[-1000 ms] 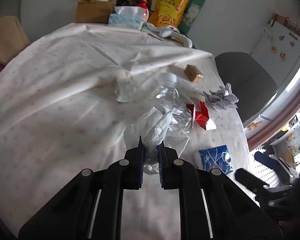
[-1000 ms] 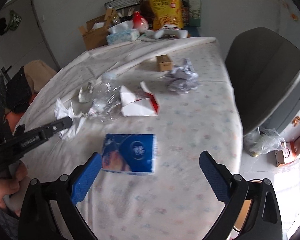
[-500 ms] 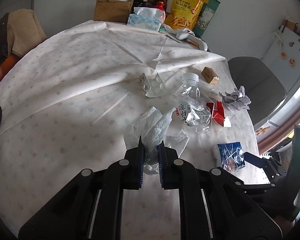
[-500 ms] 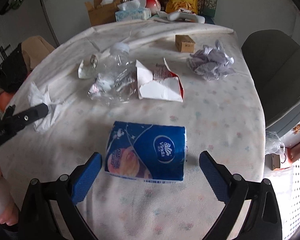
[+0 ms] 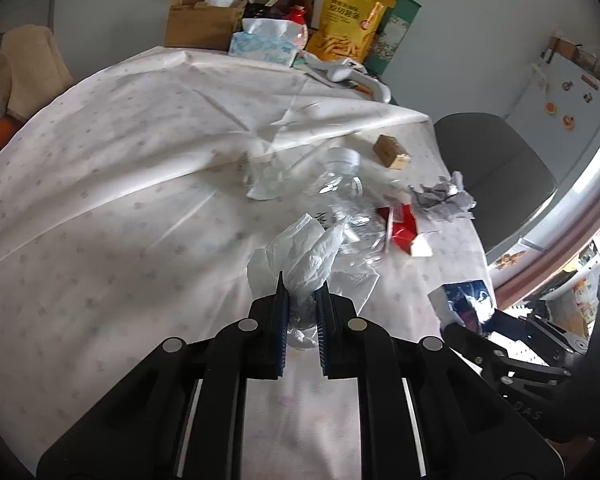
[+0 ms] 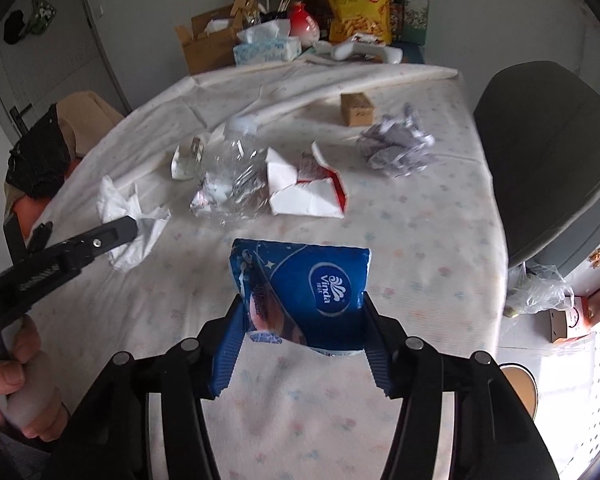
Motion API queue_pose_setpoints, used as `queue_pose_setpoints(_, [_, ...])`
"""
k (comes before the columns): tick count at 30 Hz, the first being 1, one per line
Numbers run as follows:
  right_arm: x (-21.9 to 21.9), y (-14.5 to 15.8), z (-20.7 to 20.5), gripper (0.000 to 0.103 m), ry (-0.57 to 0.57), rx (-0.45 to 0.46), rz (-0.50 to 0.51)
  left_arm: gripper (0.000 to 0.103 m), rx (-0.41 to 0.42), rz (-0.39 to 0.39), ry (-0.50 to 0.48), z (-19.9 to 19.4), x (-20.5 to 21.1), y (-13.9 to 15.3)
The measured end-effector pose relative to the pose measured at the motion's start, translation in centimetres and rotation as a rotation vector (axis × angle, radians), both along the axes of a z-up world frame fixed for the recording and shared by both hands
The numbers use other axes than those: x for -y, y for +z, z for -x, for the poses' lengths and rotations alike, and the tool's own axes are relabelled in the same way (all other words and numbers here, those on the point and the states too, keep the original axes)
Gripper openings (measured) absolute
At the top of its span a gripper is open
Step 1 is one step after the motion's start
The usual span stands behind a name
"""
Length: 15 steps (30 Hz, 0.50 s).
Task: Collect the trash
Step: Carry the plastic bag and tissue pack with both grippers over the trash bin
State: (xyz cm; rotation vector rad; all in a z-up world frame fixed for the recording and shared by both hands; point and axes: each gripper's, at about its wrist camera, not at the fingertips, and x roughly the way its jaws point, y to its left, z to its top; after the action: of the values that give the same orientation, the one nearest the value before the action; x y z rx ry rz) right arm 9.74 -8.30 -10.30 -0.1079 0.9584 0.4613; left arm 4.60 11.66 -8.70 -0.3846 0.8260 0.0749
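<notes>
My left gripper (image 5: 302,284) is shut on a crumpled white tissue (image 5: 312,252) that rests on the tablecloth; in the right wrist view that tissue (image 6: 116,204) lies at the left. My right gripper (image 6: 300,298) has a blue tissue pack (image 6: 320,280) between its jaws, which are closing; both pads touch its sides and the pack is pinched narrower there. Beyond it lie a crushed clear bottle (image 6: 232,176), a torn red-and-white carton (image 6: 308,192), a ball of grey paper (image 6: 396,148), a small brown box (image 6: 356,109) and a small clear cup (image 6: 186,160).
A grey chair (image 6: 548,152) stands at the table's right edge, with a plastic bag (image 6: 540,292) on the floor below. A cardboard box (image 6: 208,44), tissue box (image 6: 266,48) and yellow snack bag (image 6: 358,4) crowd the far end. A hand (image 6: 20,392) holds the left gripper.
My right gripper moved forward over the blue pack and its jaws narrowed from wide open until they touch its sides. The left gripper kept its hold on the tissue.
</notes>
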Motion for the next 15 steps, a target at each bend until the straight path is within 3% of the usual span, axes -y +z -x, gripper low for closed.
queue_pose_setpoints(15, [8.8,3.4,0.1,0.054,-0.179,0.061,-0.027,0.013,0.043,0.022,-0.139,-2.6,6.1,1.3])
